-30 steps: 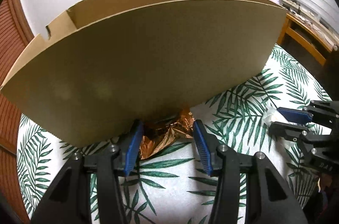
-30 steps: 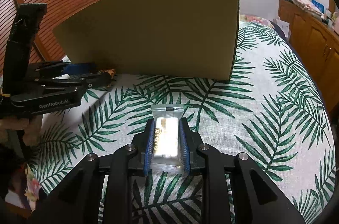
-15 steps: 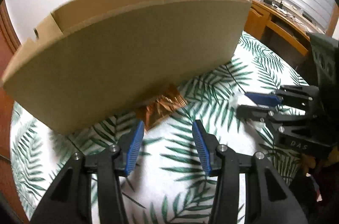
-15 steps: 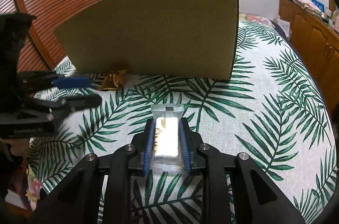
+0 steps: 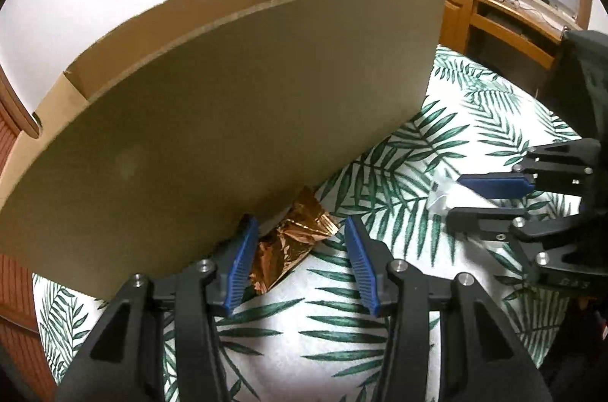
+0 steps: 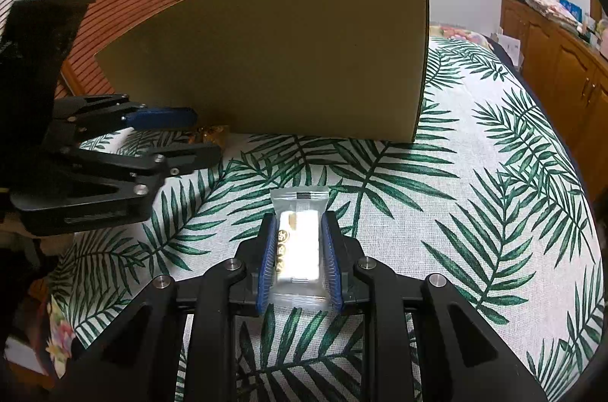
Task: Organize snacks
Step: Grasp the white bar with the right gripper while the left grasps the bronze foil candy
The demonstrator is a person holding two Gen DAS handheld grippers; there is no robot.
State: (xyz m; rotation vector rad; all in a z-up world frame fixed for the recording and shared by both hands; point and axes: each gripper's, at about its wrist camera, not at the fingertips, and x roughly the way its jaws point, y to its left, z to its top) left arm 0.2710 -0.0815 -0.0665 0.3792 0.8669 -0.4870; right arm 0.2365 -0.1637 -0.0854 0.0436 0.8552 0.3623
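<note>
Right gripper (image 6: 300,257), angled downward, pinched a clear-wrapped white snack bar (image 6: 298,250) above the palm-leaf-print bed (image 6: 494,212). Left gripper (image 5: 300,265), jaws spread, empty, tilted toward a crumpled copper foil packet (image 5: 292,246) touching the brown cardboard box (image 5: 228,121).

Both wrist views close, angled down, sharing cardboard box (image 5: 235,105) and tablecloth (image 6: 475,204)

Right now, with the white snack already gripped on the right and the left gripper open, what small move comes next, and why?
Probably ease the left gripper forward and down around the copper wrapper, then close. Its jaws stand open with the wrapper lying between them against the foot of the cardboard box, not yet pinched. The right gripper already holds the white snack, so it can wait.
</note>
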